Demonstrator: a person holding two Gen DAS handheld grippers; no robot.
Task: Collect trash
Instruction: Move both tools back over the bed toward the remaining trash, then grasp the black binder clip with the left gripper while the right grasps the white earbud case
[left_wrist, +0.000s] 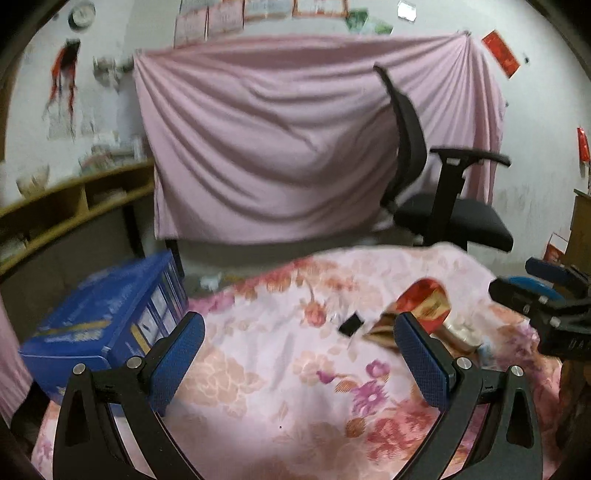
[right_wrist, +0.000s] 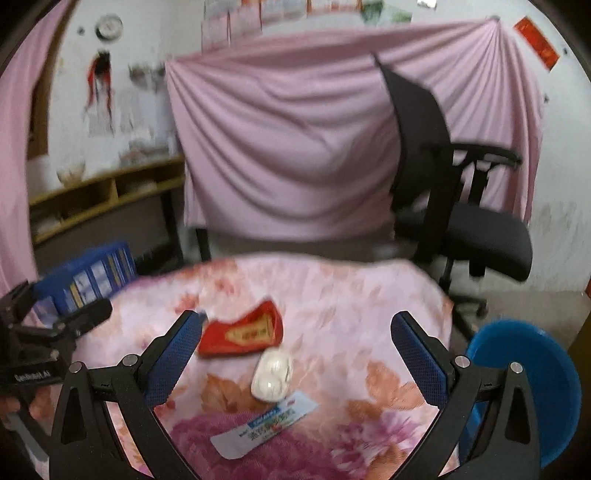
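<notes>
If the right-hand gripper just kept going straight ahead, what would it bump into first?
Probably the small white plastic piece lying between the right gripper's open fingers, with the red packet just beyond; depth is hard to judge here.

Little can be read. In the right wrist view, the body of the left gripper (right_wrist: 55, 325) carries white lettering that reads about "GenRobot AI", on its black side near the frame's left edge. The white sachet (right_wrist: 264, 424) on the bench has a blue band with white print and a line of red characters under it; both are too blurred to read. The red packet (right_wrist: 242, 334) bears a gold label with red characters, also unreadable. The blue box (left_wrist: 107, 325) shows gold and white print, blurred in both views. The red wall papers show no legible characters.
</notes>
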